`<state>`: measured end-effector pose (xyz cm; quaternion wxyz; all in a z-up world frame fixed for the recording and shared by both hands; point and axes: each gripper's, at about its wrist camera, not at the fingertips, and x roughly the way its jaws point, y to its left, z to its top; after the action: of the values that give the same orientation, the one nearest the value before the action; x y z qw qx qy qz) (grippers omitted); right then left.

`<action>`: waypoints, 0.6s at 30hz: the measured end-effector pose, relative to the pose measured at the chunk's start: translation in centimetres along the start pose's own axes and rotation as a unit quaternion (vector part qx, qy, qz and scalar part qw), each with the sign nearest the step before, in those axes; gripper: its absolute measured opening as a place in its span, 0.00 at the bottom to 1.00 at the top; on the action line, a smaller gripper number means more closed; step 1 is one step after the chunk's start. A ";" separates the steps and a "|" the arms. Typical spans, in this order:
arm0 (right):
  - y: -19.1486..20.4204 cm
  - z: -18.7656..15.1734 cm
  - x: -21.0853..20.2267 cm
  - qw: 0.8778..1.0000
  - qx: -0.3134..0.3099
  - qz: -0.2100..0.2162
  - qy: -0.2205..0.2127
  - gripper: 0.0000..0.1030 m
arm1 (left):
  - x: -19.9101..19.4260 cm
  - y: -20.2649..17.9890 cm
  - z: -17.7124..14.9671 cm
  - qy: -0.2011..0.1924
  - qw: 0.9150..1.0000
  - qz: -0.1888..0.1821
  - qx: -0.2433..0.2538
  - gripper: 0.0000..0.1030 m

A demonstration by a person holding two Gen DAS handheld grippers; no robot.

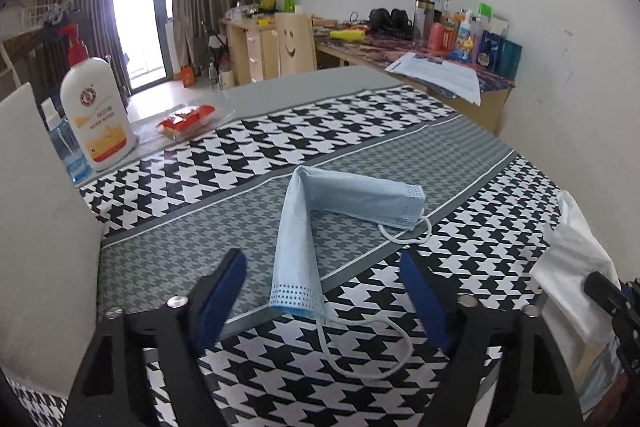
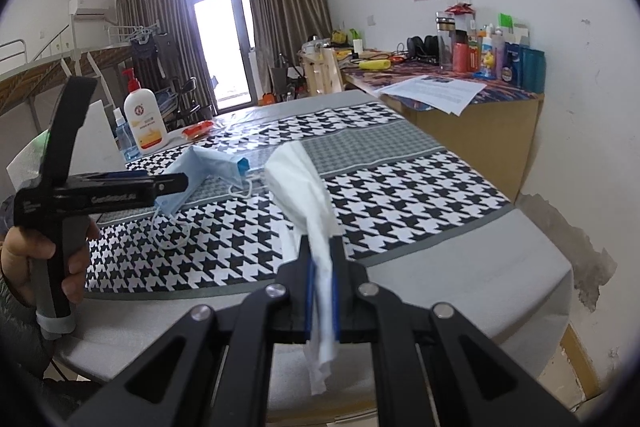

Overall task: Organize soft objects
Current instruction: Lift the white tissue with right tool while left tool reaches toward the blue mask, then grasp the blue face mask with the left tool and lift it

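Note:
A light blue face mask [image 1: 320, 215] lies bent in a V on the houndstooth tablecloth [image 1: 280, 143], its white ear loops trailing. My left gripper [image 1: 324, 287] is open, its blue pads on either side of the mask's near end, not touching it. The mask also shows in the right wrist view [image 2: 208, 167], beside the left gripper [image 2: 212, 173]. My right gripper [image 2: 322, 267] is shut on a white tissue [image 2: 304, 183] and holds it up over the table; the tissue shows at the right edge of the left wrist view [image 1: 572, 259].
A white lotion pump bottle [image 1: 96, 107] and a blue bottle [image 1: 66, 147] stand at the table's far left, with a red snack packet [image 1: 188, 117] beside them. A white chair back [image 1: 40, 219] is at left. A cluttered desk [image 1: 440, 47] stands against the wall.

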<state>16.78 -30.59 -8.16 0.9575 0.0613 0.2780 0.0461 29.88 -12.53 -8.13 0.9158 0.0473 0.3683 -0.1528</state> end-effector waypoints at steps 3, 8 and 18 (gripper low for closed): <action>0.0 -0.1 0.1 1.000 0.000 0.001 0.001 0.10 | 0.7 0.1 0.3 0.011 1.000 0.005 0.003 0.61; 0.0 -0.1 0.1 1.000 0.000 0.005 -0.001 0.09 | 1.7 0.4 0.3 0.025 1.000 0.011 0.002 0.48; 0.4 -0.4 -0.1 1.000 -0.001 0.008 0.000 0.09 | 2.9 1.3 0.0 0.046 0.999 -0.001 -0.021 0.10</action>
<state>16.45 -30.21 -8.38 0.9573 0.0623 0.2773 0.0537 32.22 -11.98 -10.17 0.8987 0.0349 0.4129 -0.1434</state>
